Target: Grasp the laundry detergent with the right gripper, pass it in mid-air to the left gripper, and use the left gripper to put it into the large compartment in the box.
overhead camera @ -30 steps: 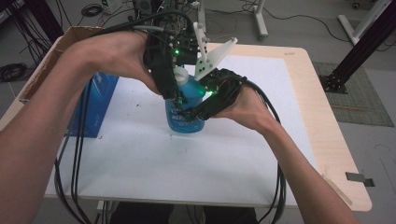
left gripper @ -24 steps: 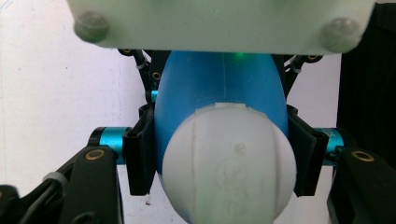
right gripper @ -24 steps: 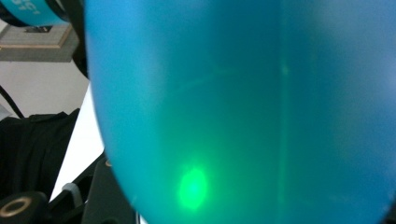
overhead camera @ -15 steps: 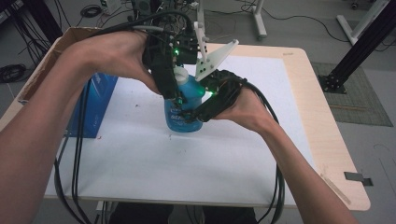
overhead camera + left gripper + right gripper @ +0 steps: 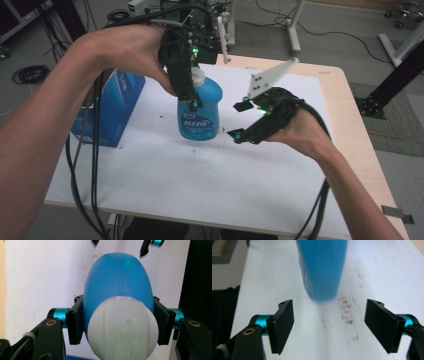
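A blue bottle (image 5: 200,112) with a white cap (image 5: 197,76) stands on the white table top (image 5: 200,175), upright. My left gripper (image 5: 190,92) comes down from above and is shut on the bottle's neck just under the cap; in the left gripper view the pads (image 5: 75,320) press both sides of the blue bottle (image 5: 117,287) behind the white cap (image 5: 123,327). My right gripper (image 5: 242,120) is open, just right of the bottle and apart from it. In the right gripper view the bottle (image 5: 322,267) stands ahead of the spread fingers (image 5: 283,323).
A blue box (image 5: 112,107) stands at the table's left edge, close to the left forearm. Cables hang from both hands over the front edge. Small dark specks (image 5: 348,312) mark the white surface near the bottle. A wooden border (image 5: 357,130) runs along the right side.
My right gripper let go of the bottle's body, opened, and drew back to the right. The left gripper keeps its hold at the neck.
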Demonstrator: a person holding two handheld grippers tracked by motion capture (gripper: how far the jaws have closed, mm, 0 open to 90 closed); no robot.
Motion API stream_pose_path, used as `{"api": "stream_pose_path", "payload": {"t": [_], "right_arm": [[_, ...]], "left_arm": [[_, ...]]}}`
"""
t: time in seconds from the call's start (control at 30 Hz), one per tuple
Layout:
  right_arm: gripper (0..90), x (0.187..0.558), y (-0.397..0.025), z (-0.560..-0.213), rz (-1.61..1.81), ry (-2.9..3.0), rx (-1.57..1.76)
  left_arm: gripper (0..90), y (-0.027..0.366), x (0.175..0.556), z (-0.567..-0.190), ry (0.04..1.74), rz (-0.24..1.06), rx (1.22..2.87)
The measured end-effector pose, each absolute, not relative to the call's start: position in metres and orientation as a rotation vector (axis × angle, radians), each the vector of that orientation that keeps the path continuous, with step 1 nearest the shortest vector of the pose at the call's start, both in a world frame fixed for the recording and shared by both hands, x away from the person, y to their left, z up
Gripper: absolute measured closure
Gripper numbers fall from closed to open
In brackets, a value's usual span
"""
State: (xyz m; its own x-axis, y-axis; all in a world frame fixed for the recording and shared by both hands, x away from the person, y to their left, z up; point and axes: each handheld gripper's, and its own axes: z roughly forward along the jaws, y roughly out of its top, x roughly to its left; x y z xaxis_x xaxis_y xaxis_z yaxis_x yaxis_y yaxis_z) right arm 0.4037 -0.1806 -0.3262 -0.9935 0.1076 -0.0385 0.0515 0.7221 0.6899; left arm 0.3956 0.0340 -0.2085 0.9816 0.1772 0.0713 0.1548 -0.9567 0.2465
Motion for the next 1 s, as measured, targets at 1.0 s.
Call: {"api": "stream_pose_path", "payload": {"t": [1.0], "right_arm": [[13.0, 0.394, -0.247, -0.323, 0.654, 2.851, 0.367]], "left_arm": [[38.2, 0.151, 0.407, -0.086, 0.697, 0.237, 2.825]]}}
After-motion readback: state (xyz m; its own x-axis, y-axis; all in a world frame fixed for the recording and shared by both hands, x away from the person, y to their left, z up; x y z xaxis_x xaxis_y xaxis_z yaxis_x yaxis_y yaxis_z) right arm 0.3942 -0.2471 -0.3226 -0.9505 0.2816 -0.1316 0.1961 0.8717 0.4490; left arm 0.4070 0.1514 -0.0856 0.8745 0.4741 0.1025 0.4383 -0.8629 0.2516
